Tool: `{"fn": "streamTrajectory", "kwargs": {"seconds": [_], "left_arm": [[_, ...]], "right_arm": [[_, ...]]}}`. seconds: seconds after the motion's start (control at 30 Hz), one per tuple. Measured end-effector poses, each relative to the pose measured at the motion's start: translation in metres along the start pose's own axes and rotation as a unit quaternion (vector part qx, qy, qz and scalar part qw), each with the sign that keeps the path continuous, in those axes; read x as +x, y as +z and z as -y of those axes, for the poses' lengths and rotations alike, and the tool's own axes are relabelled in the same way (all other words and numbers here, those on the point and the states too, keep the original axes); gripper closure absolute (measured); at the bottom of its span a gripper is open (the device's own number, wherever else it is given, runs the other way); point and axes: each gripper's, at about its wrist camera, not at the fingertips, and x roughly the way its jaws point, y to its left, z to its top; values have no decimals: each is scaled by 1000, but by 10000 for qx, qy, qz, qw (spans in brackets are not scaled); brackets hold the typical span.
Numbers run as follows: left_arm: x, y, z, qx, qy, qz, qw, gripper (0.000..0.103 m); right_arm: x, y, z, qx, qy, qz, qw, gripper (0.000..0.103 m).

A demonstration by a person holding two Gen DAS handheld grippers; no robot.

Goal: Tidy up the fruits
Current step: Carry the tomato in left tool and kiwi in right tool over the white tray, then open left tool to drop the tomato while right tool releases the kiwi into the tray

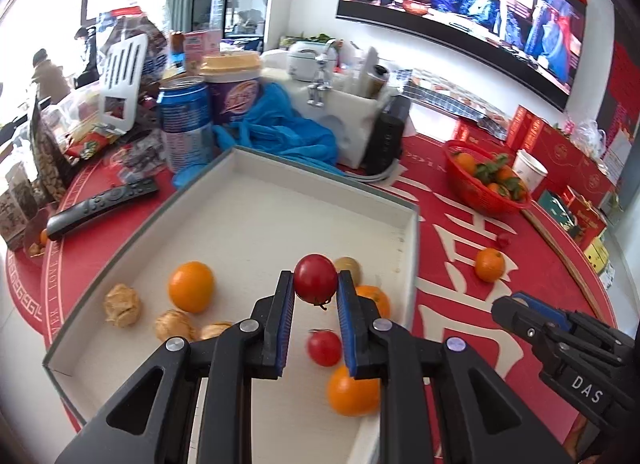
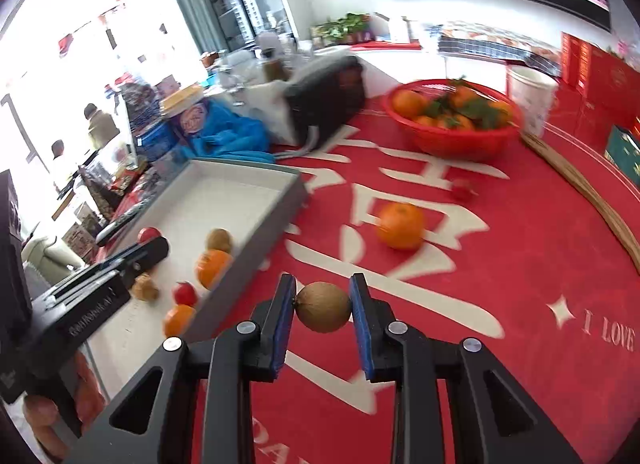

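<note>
My left gripper [image 1: 315, 284] is shut on a small red tomato [image 1: 315, 278], held above the white tray [image 1: 248, 200]. In the tray lie oranges [image 1: 191, 286], walnuts [image 1: 122, 305], a second tomato [image 1: 324, 348] and a kiwi [image 1: 349, 267]. My right gripper [image 2: 323, 306] is shut on a brown kiwi [image 2: 323, 307] above the red tablecloth, right of the tray [image 2: 224, 192]. A loose orange [image 2: 400, 225] and a small red fruit [image 2: 462, 190] lie on the cloth beyond it. The left gripper [image 2: 150, 248] shows over the tray in the right wrist view, the right gripper [image 1: 516, 310] at the right edge of the left wrist view.
A red basket [image 2: 452, 120] of leafy oranges and a paper cup [image 2: 530, 98] stand at the back right. Behind the tray are a blue cloth [image 1: 280, 124], a can [image 1: 185, 120], a purple tub [image 1: 236, 88], a remote [image 1: 100, 204] and a black device [image 1: 386, 136]. Red gift boxes [image 1: 560, 152] line the right edge.
</note>
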Motion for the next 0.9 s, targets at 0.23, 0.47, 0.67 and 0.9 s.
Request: {"fn": "streamTrajectory", "kwargs": {"seconds": [0.23, 0.47, 0.67, 0.9], "left_arm": [[5, 1, -21, -237, 238, -109, 9994, 80], [11, 0, -39, -427, 373, -242, 9981, 80], [15, -2, -45, -477, 398, -336, 9975, 80], [14, -2, -49, -558, 510, -309, 9967, 79]], "right_arm": [[22, 20, -45, -306, 306, -108, 9990, 74], [43, 30, -76, -455, 511, -241, 9974, 74], [58, 31, -89, -501, 572, -390, 9963, 74], [70, 33, -97, -597, 539, -505, 9955, 74]]}}
